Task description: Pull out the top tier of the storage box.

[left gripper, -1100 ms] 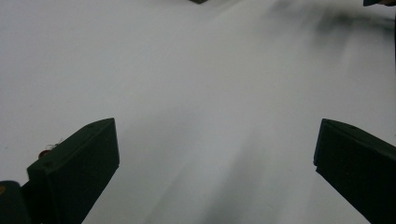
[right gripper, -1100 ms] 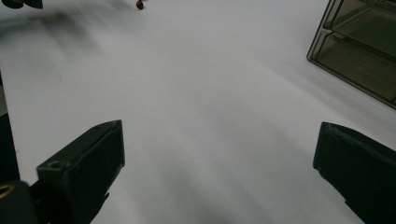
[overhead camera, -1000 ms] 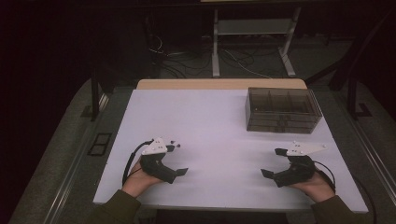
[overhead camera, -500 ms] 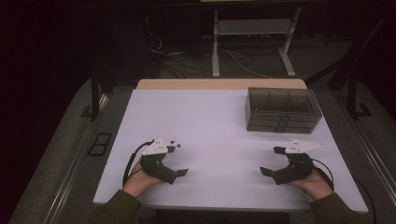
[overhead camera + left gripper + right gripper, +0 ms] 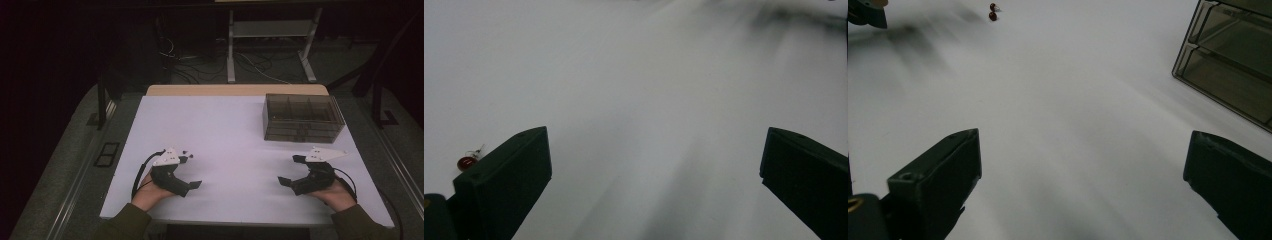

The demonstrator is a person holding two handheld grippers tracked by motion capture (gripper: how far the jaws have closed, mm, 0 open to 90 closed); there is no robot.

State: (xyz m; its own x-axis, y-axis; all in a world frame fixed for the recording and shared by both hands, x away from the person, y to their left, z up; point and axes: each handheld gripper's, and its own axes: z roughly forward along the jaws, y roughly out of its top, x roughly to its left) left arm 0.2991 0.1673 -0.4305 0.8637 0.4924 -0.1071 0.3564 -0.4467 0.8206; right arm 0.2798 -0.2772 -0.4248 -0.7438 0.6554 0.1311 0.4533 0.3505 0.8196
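Nearest the person, both hands rest low on the white table (image 5: 230, 130) close to its near edge. The left gripper (image 5: 192, 171) and the right gripper (image 5: 290, 170) each stand with jaws spread wide and nothing between them.

The work looks barely begun. Just beyond the left gripper lie two small red beads (image 5: 992, 12), each with a bit of wire on it; one of them, a red bead (image 5: 467, 162), sits just beside the left-hand jaw in the left gripper view, untouched. Picking them up is still ahead — and so, I judge, is putting them away.

Between the grippers the tabletop is bare, so there is open room to swing either hand inward. Farther off on the right stands a smoked clear drawer box (image 5: 303, 117), its drawers shut, well apart from the beads and set near the far right corner — the table edge is close behind it.
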